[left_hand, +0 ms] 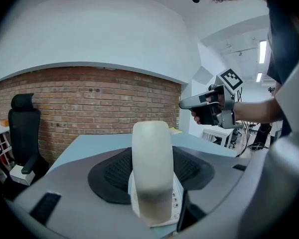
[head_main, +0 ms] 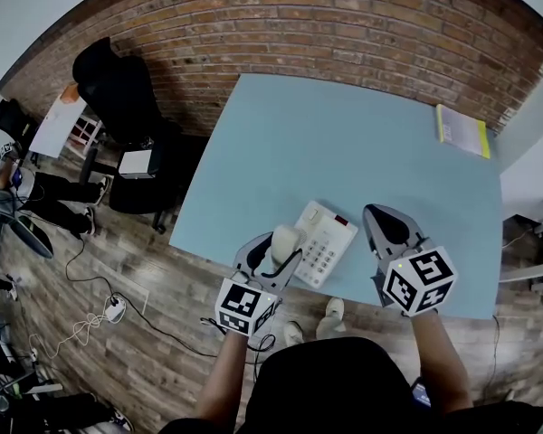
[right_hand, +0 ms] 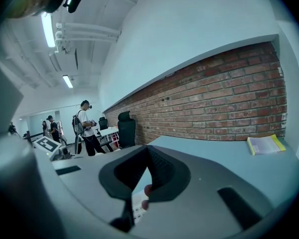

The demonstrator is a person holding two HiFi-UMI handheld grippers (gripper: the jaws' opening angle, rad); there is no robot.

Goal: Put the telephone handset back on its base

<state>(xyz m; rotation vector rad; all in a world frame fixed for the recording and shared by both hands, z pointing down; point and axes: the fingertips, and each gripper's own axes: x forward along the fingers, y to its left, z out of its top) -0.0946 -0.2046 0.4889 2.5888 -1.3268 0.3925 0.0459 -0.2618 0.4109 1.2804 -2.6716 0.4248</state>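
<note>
**Item:** telephone handset (head_main: 287,237). Cream plastic, smooth, with rounded ends. No cord can be made out.

**Location:** clamped between the pads of the left gripper (head_main: 277,244). It is held off the table, just over the left edge of the telephone base (head_main: 330,242). In the left gripper view it stands upright, with the keypad showing beneath it.

**Base:** white desk unit with a grey keypad and a small red mark near the top. It sits on the light blue table (head_main: 344,143), near the front edge.

**Right gripper (head_main: 373,213):** tips drawn together on nothing, hovering just right of the base.

**Step in hand (judged):** seating the handset in its cradle.

**Handling advice:**
- Turn the handset to lie along the base's left side.
- Lower it level so that both ends settle together.
- Release only once it rests.
- The base may slide, so the free right gripper could steady it.

**Also present:** yellow booklet (head_main: 462,131), at the far right corner.
</note>
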